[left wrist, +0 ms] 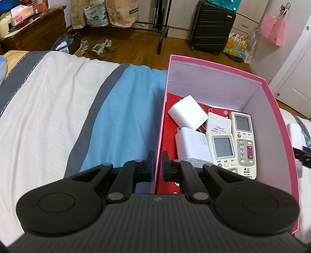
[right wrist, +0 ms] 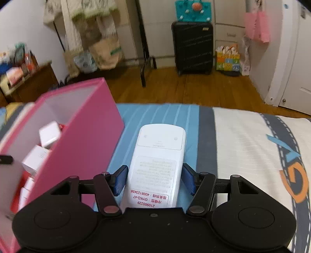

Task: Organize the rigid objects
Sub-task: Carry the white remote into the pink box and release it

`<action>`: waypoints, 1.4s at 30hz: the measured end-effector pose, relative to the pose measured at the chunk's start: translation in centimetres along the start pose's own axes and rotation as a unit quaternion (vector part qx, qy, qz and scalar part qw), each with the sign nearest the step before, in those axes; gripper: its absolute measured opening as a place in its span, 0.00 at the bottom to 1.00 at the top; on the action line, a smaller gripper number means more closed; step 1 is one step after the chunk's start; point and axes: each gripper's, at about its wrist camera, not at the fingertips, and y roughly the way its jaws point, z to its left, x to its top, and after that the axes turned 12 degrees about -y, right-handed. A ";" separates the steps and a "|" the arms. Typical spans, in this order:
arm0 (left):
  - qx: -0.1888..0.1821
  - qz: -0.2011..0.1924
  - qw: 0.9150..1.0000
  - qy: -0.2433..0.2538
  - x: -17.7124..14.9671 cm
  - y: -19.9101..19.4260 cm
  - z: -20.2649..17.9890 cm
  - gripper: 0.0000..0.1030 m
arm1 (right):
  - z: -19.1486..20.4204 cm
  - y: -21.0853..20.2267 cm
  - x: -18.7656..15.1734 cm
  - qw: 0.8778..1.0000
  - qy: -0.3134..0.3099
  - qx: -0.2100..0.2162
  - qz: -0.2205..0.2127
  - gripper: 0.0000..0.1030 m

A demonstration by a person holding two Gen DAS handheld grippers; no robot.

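The left gripper [left wrist: 158, 165] is pinched tight on the near-left wall of the pink box [left wrist: 223, 85], with one blue pad outside the wall and one inside. The box sits on the bed [left wrist: 48, 101], on a blue stripe of the cover, close to the bed's far edge.

Inside the box, two white chargers [left wrist: 187, 113] lie by the left wall, one behind the other. Next to them, by the right wall, are two cream remotes [left wrist: 244, 144] with little grey screens facing up. A third cream remote peeks out from under them. They all rest on a red sheet at the bottom of the box.

The right gripper [right wrist: 155, 181] has its jaws about half open, one on each side of a white remote [right wrist: 157, 165]. The blue pads sit right at the remote's long sides, but it is hard to tell if they are squeezing it. This remote lies face down on the blue stripe, just beside the box's right wall, with its label and red writing showing.

Past the bed's far edge there is a wood floor with a black suitcase [right wrist: 192, 48], paper bags [left wrist: 120, 13] and a pair of shoes [left wrist: 101, 48].
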 end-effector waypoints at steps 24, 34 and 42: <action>-0.009 -0.011 1.000 0.002 0.0 -1.0 0.2 0.05 | 15.4 -8.8 3.8 0.969 -0.179 0.154 -0.070 0.63; -0.015 -0.010 1.000 0.001 0.1 -0.9 0.4 0.05 | 19.6 -3.4 3.5 0.953 -0.278 0.109 0.056 0.63; -0.014 -0.009 1.000 0.000 0.0 -0.8 0.4 0.05 | 19.6 -1.3 3.3 0.950 -0.285 0.063 0.111 0.63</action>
